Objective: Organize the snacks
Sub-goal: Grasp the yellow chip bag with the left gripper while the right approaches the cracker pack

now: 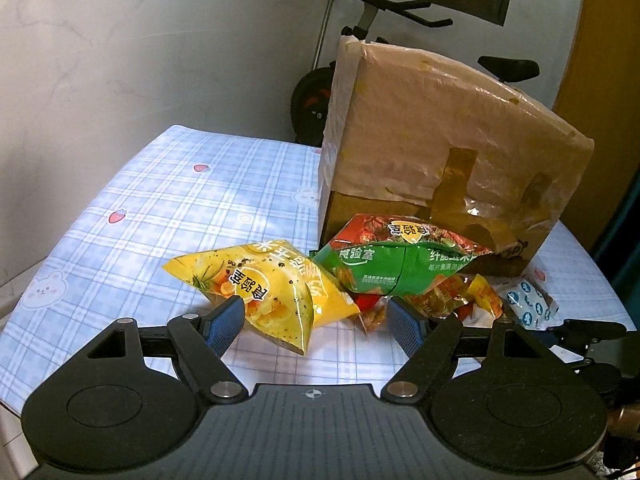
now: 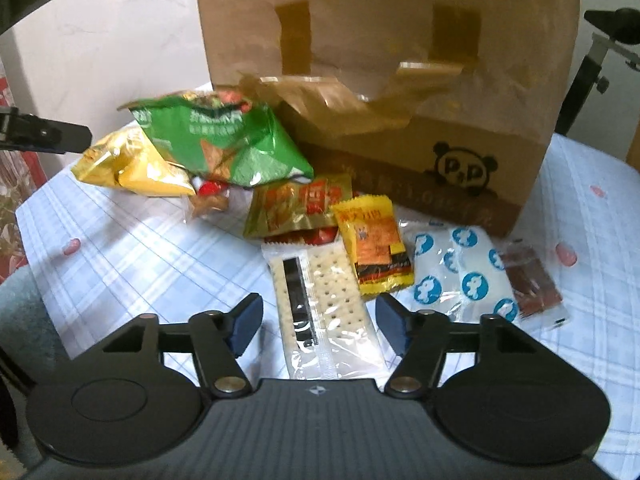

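Observation:
A yellow chip bag (image 1: 264,288) lies on the checked tablecloth, its right part between the open fingers of my left gripper (image 1: 316,322). A green chip bag (image 1: 400,264) leans on it in front of a tall cardboard box (image 1: 440,140). In the right wrist view my right gripper (image 2: 320,324) is open around a clear cracker packet (image 2: 324,312). Beyond it lie a small yellow packet (image 2: 374,248), a gold-red packet (image 2: 296,208), a white packet with blue dots (image 2: 460,272), the green bag (image 2: 224,140) and the yellow bag (image 2: 128,168).
The cardboard box (image 2: 400,60) stands at the back of the table, covered in tape and plastic film. A small brown snack packet (image 2: 532,280) lies at the right. An exercise bike (image 1: 316,96) stands behind the table. My left gripper's finger shows at the left edge (image 2: 44,134).

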Motion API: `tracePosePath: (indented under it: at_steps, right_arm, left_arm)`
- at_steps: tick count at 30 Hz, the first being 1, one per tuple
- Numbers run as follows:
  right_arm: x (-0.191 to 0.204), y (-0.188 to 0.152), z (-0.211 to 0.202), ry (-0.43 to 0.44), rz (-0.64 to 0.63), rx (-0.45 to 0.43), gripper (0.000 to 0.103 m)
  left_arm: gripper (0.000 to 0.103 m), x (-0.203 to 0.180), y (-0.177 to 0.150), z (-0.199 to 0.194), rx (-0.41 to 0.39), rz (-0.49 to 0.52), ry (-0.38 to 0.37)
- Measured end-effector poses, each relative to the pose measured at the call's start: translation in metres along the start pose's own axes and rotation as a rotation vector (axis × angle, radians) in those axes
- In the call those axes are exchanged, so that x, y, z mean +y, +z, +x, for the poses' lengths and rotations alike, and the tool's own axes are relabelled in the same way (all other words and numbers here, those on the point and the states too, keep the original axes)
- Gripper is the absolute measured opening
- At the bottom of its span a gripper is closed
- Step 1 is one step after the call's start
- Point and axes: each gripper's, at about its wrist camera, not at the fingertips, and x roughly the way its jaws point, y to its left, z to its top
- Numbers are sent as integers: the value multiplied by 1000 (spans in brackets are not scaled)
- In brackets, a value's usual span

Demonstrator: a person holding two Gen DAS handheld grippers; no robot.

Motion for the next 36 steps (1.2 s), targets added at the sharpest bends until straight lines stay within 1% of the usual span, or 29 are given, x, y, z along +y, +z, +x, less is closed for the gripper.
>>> tracePosePath:
  at_steps: [3, 6, 10, 12, 18, 20, 22, 26, 28, 32, 35, 36]
  right_arm:
    - [-4, -3, 0, 8, 23, -28, 55]
    - [-5, -7, -2, 6, 25, -60, 55]
    - [-2, -10, -2, -8, 7, -85, 55]
    - [-2, -11, -2, -9, 9, -89, 55]
    - [-3, -10, -2, -7, 15, -88, 55]
    - [-4, -10, -3, -5, 17, -88, 55]
    - [-4, -10, -2, -5, 17, -88, 55]
    - [-4, -10, -2, -5, 17, -88, 55]
    - [-3, -10, -2, -5, 17, -88, 55]
    - [-3, -10, -2, -5, 17, -87, 55]
    - [-3, -10, -2, -6, 16, -86, 55]
    - [-3, -10, -2, -6, 16, -84, 54]
  left_arm:
    - [80, 2, 1, 3, 4, -10, 9]
    - [80, 7, 4, 6, 8, -37, 26]
    - [80, 22, 14, 11, 9, -109, 54]
    - [80, 31, 18, 17, 23, -166, 70]
    - [80, 57, 21, 41, 86, -334, 74]
    - [81, 64, 21, 49, 94, -394, 63]
    - [86, 70, 22, 56, 89, -455, 54]
    - [90, 77, 23, 70, 75, -565, 5]
    - [91, 76, 24, 75, 71, -574, 6]
    - [91, 71, 21, 88, 91, -580, 7]
    - [91, 67, 15, 97, 109, -556, 6]
    - [89, 65, 14, 100, 113, -546, 5]
